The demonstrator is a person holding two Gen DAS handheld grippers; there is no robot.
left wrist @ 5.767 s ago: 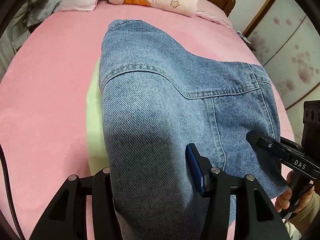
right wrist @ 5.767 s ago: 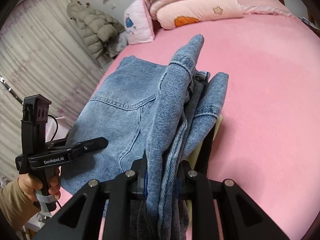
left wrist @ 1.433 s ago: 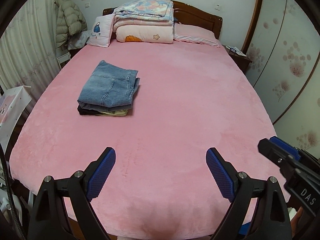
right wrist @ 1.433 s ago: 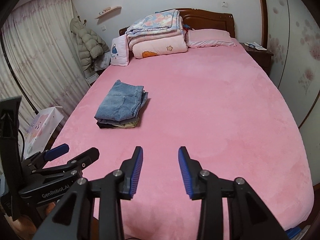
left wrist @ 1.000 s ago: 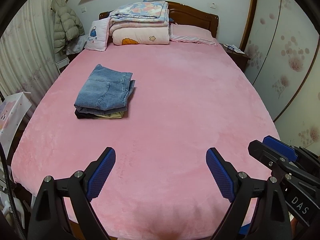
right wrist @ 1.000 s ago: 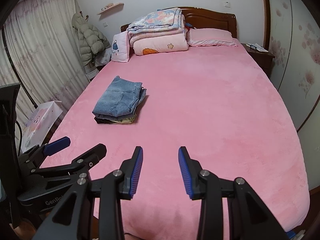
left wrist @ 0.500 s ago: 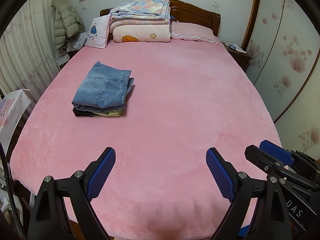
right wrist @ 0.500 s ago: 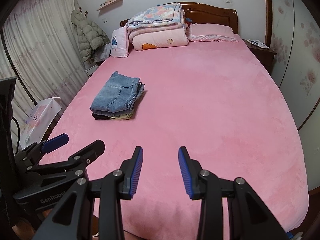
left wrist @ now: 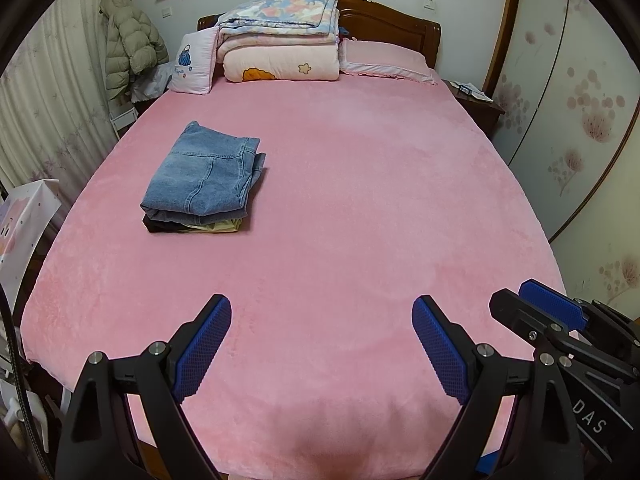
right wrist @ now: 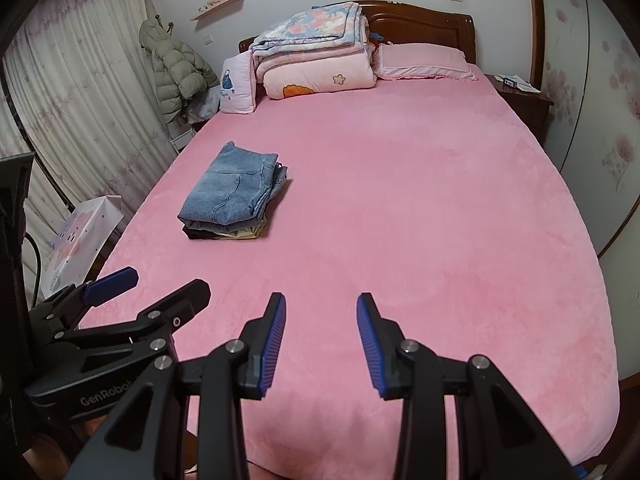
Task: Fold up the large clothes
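Folded blue jeans (left wrist: 204, 176) lie on top of a small stack of folded clothes, dark and pale yellow, on the left half of the pink bed (left wrist: 360, 208). They also show in the right wrist view (right wrist: 232, 190). My left gripper (left wrist: 322, 340) is open and empty over the foot of the bed, far from the stack. My right gripper (right wrist: 321, 328) is open and empty beside it. Each gripper shows at the edge of the other's view, the right gripper (left wrist: 536, 312) and the left gripper (right wrist: 148, 292).
Folded quilts (left wrist: 280, 40) and pillows (left wrist: 384, 60) are piled at the wooden headboard. A puffy coat (left wrist: 128, 48) hangs by the curtains on the left. A white bag (right wrist: 80, 236) stands left of the bed. A nightstand (left wrist: 476, 104) and wardrobe doors are on the right.
At first both grippers were shut on the jeans over the stack. They let go, opened and drew back to the foot of the bed. In the last second little has moved.
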